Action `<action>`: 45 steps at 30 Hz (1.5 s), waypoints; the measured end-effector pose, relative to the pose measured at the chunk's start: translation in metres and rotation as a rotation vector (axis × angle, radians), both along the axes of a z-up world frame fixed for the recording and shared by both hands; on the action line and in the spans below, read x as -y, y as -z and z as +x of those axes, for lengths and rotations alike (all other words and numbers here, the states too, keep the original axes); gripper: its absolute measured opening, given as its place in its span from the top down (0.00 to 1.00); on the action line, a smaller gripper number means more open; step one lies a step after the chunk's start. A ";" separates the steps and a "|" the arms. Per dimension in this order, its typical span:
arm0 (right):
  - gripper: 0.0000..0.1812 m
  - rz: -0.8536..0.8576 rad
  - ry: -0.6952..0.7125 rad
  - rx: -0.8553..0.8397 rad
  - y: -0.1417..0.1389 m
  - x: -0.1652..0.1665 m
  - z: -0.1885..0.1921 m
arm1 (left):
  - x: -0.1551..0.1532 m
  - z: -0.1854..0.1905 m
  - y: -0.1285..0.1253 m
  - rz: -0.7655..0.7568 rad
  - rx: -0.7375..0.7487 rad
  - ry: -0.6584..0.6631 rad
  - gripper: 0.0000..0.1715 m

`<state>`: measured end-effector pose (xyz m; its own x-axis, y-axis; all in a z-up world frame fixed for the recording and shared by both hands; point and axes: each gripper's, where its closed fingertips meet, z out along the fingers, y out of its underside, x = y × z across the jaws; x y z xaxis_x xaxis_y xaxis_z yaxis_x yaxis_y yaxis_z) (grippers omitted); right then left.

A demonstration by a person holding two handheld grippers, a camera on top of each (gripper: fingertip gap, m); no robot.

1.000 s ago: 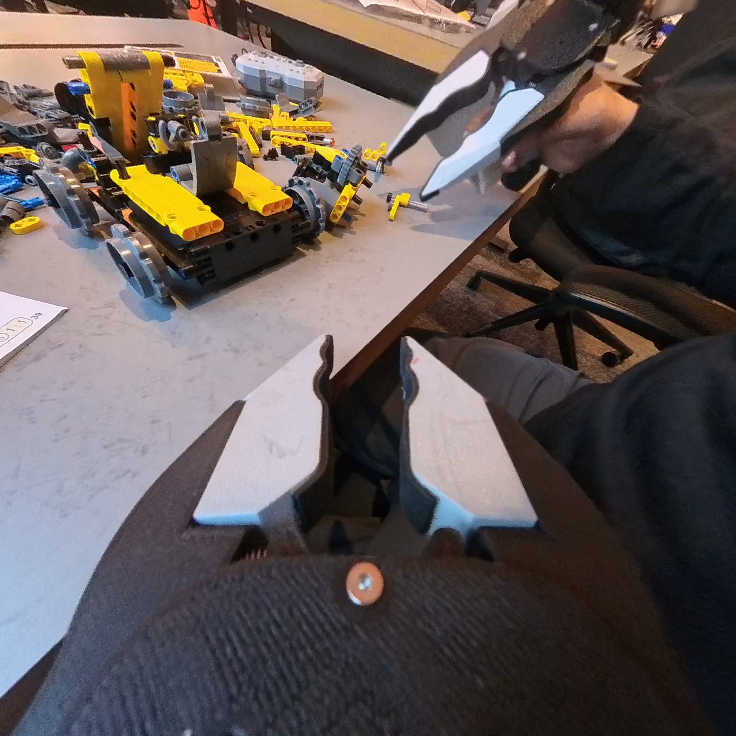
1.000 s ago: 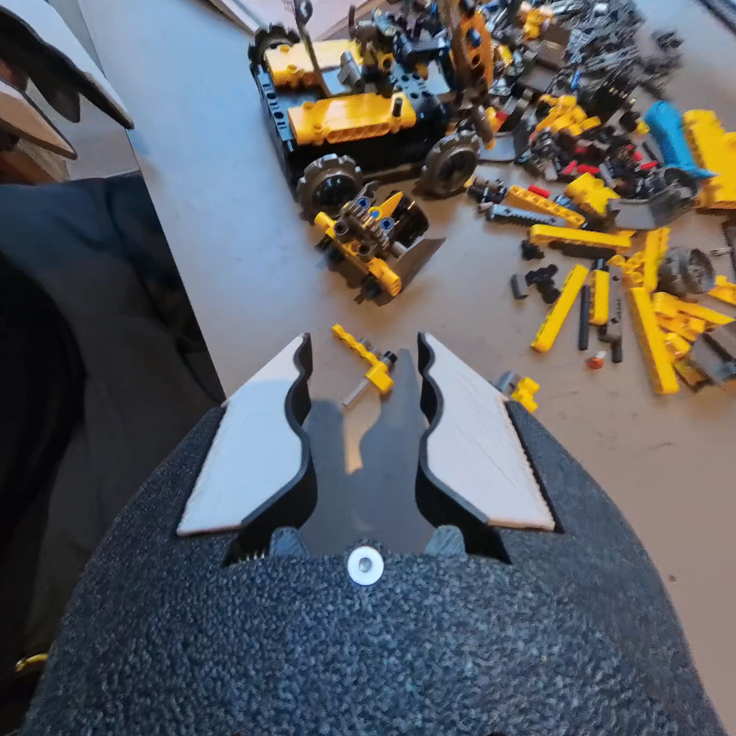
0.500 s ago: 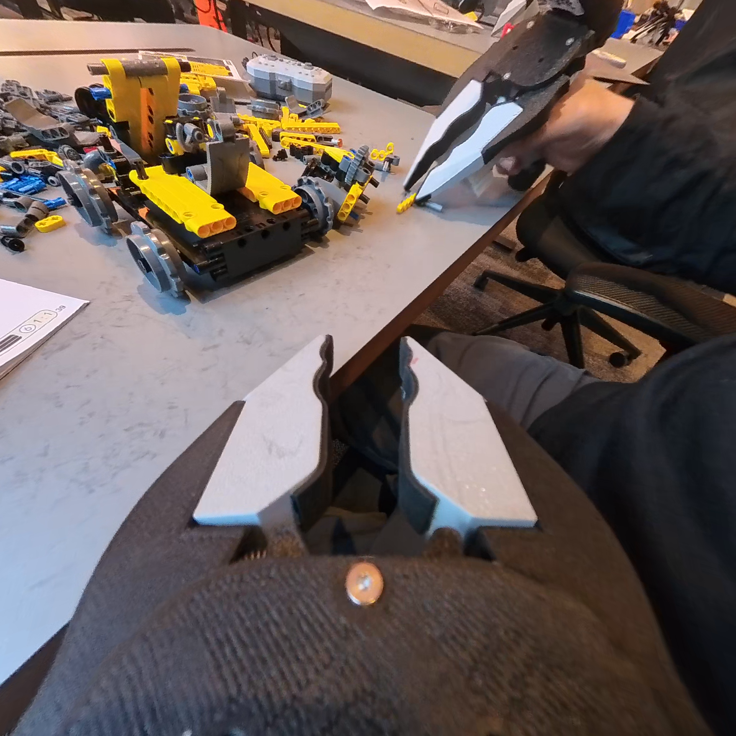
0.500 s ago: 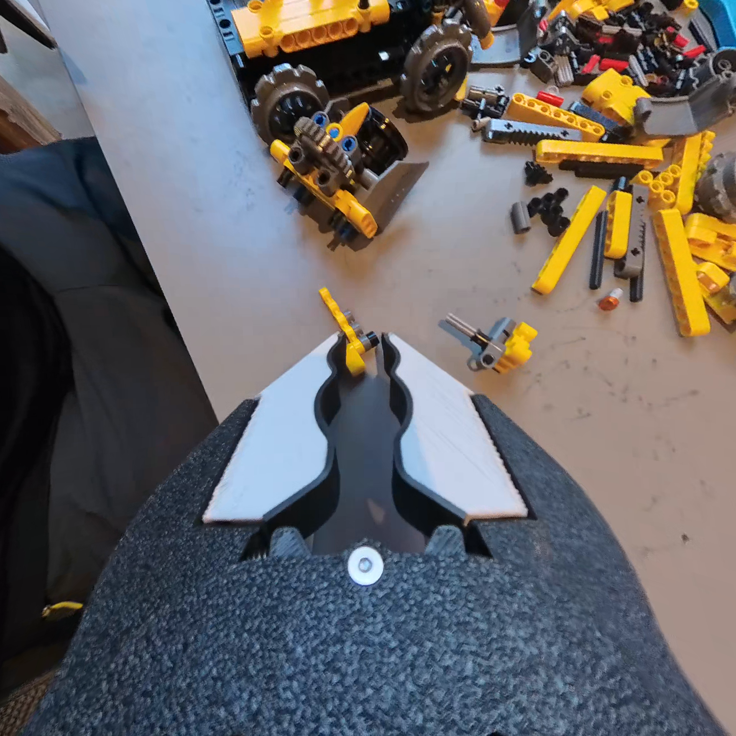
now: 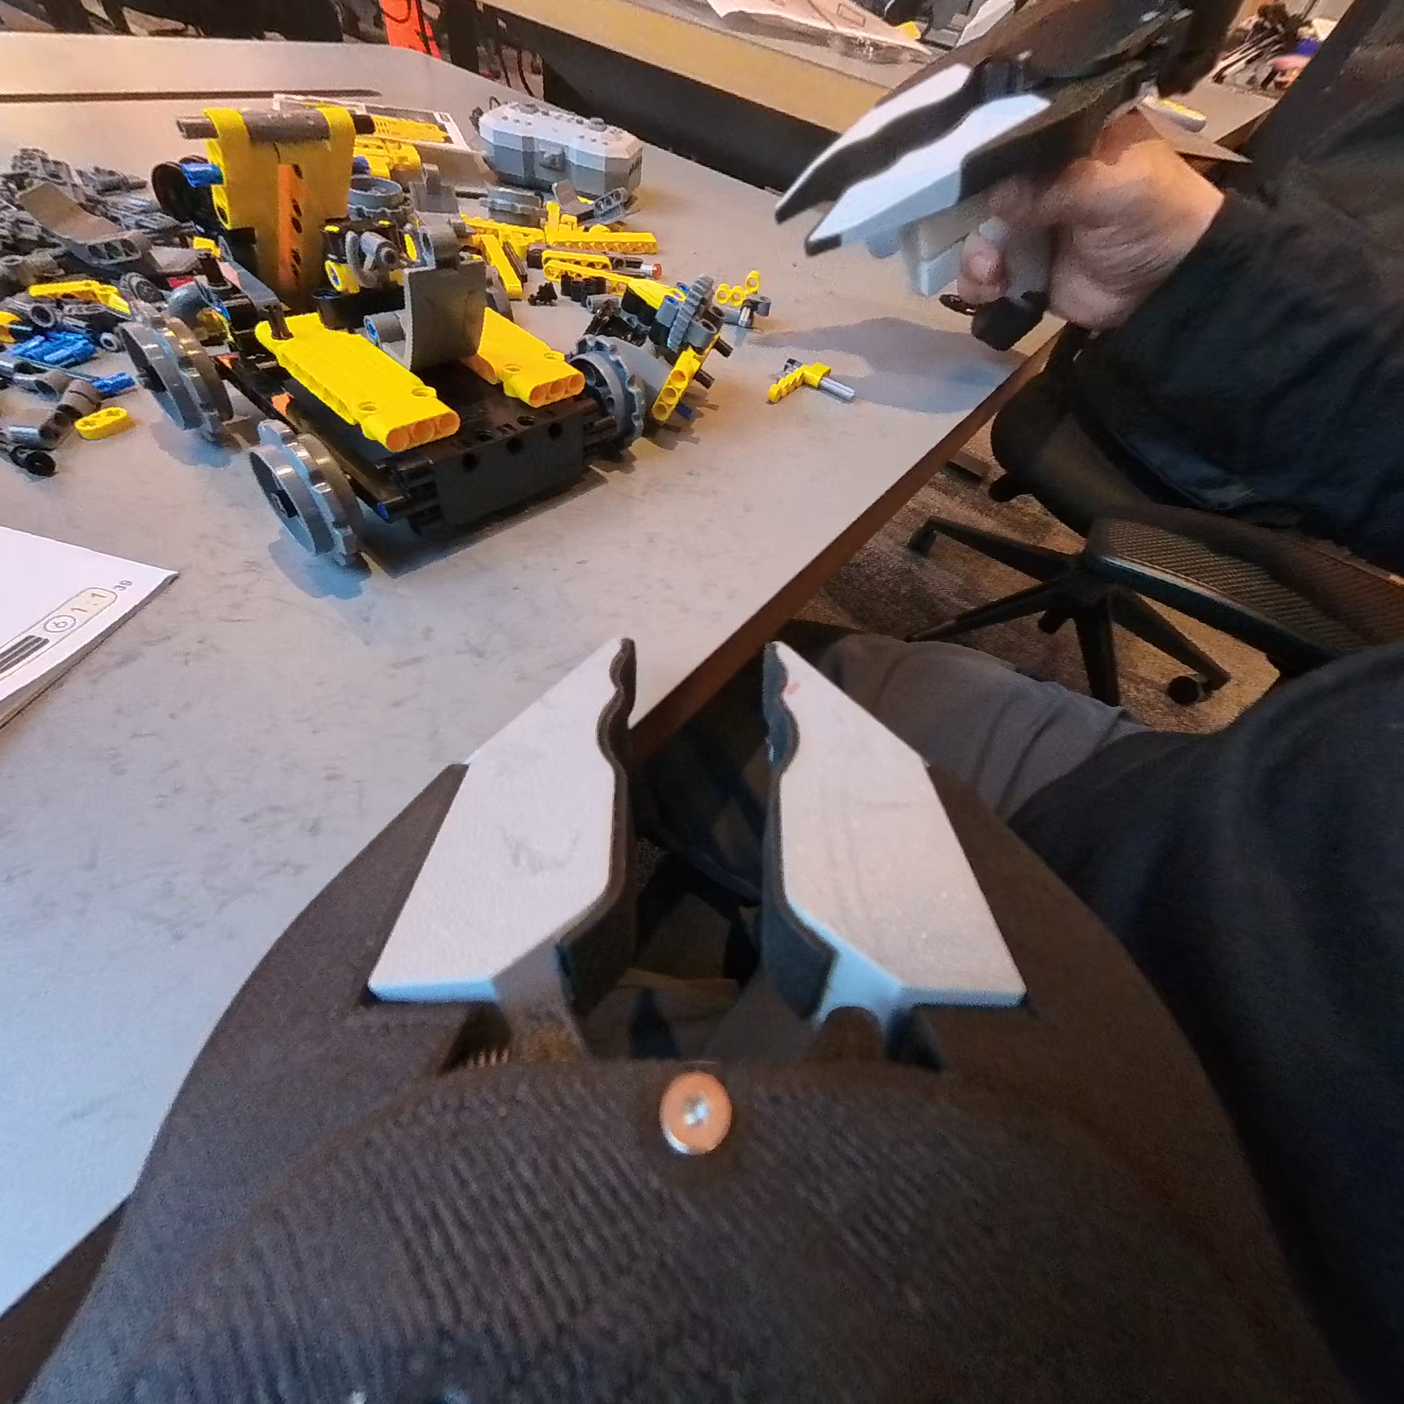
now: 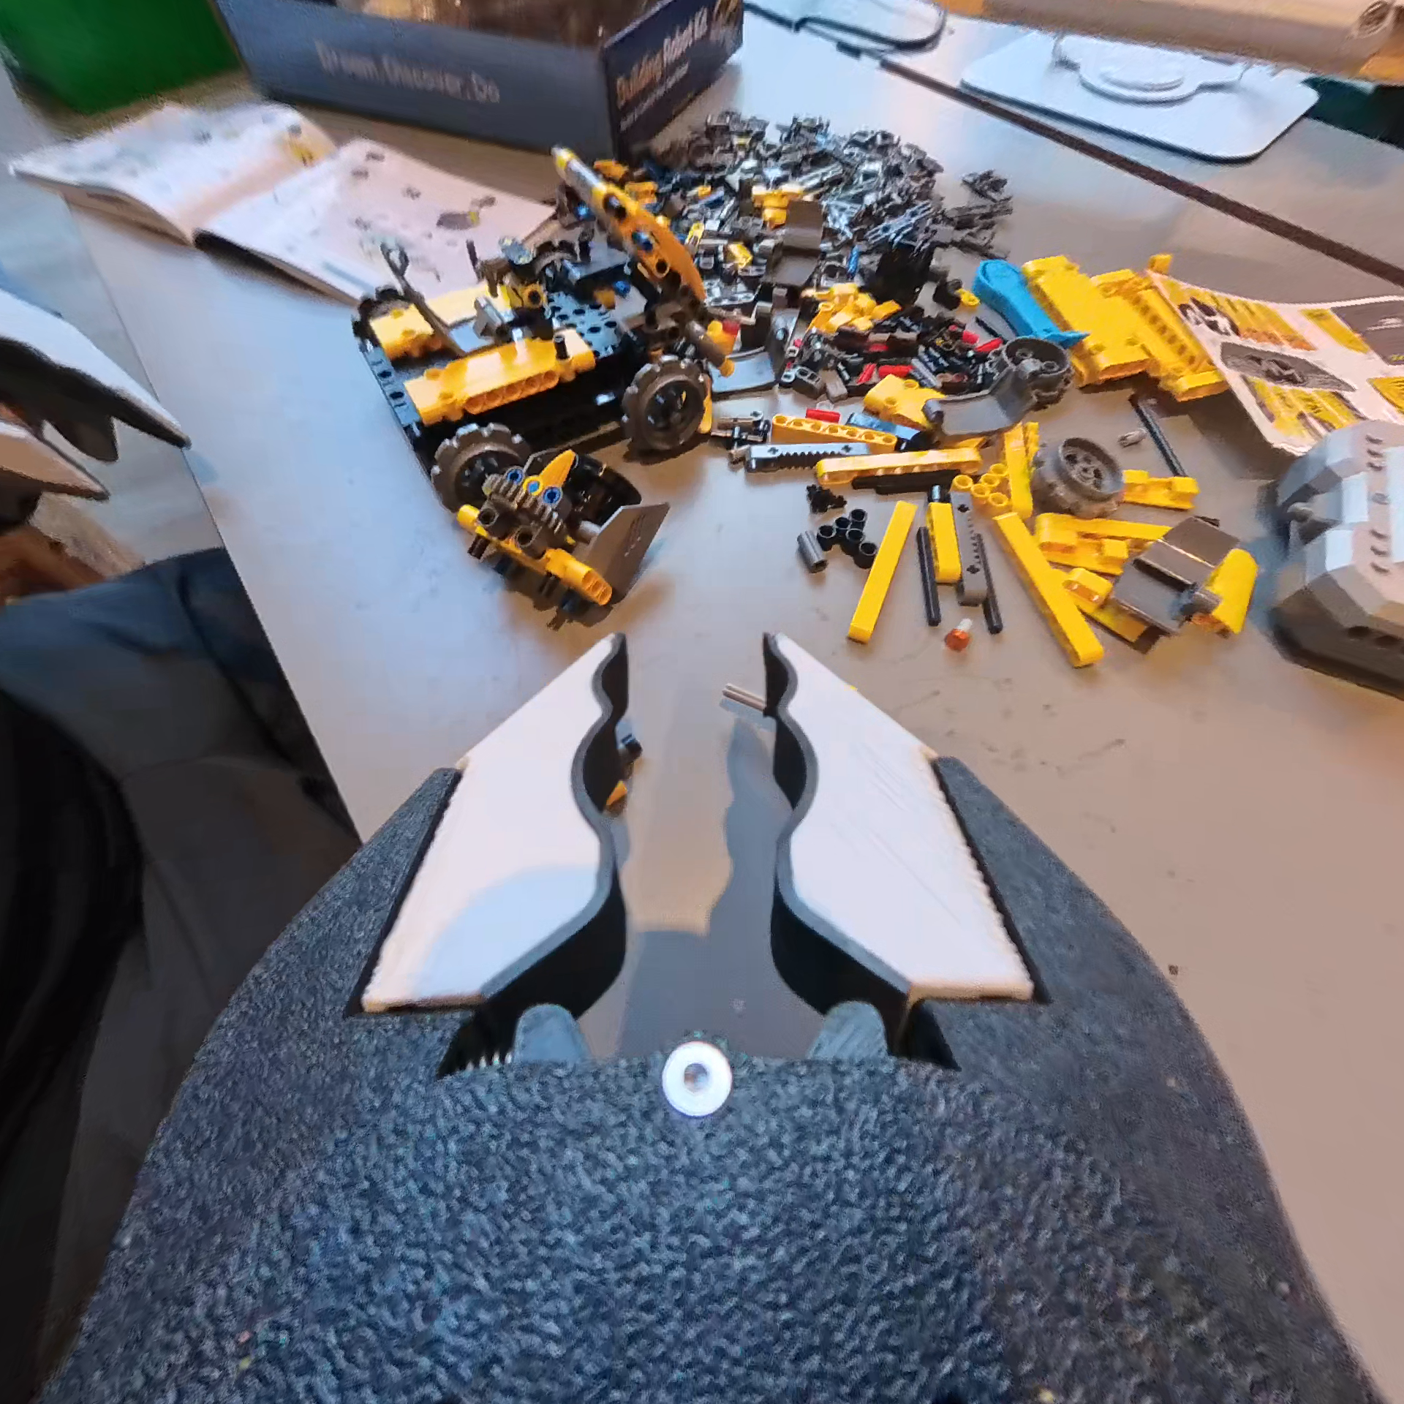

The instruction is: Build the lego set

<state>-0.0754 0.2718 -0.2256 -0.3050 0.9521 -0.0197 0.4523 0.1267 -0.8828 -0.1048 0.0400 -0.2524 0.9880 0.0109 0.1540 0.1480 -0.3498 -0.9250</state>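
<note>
My right gripper (image 6: 695,661) is open and empty, held above the grey table (image 6: 1139,836) near its front edge. A small yellow piece with a black pin (image 6: 624,763) peeks out from under its left finger. A grey axle tip (image 6: 738,694) shows beside its right finger. In the left wrist view the right gripper (image 5: 801,228) hangs in a hand above a small yellow piece with a grey axle (image 5: 809,377) lying on the table. My left gripper (image 5: 695,668) is open and empty over the table's edge (image 5: 836,547). It also shows in the right wrist view (image 6: 76,433).
A half-built yellow and black vehicle (image 5: 425,395) (image 6: 517,380) stands on the table, a gear sub-assembly (image 5: 676,334) (image 6: 547,532) beside it. Loose parts (image 6: 836,251), a grey battery box (image 6: 1352,562), booklets (image 6: 251,197) (image 5: 45,608) and a dark box (image 6: 456,76) lie around. An office chair (image 5: 1139,577) stands off the table. Left tips to right tips: about 25 cm.
The right gripper came down and shut on the small yellow piece, then opened and rose up and back; the piece lies on the table. The left gripper has barely moved.
</note>
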 end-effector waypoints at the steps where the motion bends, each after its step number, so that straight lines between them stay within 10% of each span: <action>1: 0.78 -0.015 0.011 -0.007 -0.001 -0.002 0.000 | 0.000 0.000 0.000 -0.002 -0.003 -0.002 0.81; 16: 0.82 -0.032 0.116 -0.004 0.002 -0.026 -0.006 | 0.004 -0.025 -0.003 0.022 -0.043 -0.127 0.77; 30: 0.85 0.081 0.158 0.063 -0.005 -0.088 -0.111 | 0.019 -0.114 -0.058 0.128 -0.085 -0.383 0.60; 45: 0.87 0.115 -0.110 -0.005 0.005 -0.066 -0.155 | -0.053 -0.208 -0.040 0.002 -0.129 -0.265 0.54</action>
<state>-0.2300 0.3381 -0.2303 -0.4071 0.9090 0.0891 0.4254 0.2750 -0.8622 -0.3131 0.0933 -0.2123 0.9621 0.2714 0.0278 0.1156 -0.3130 -0.9427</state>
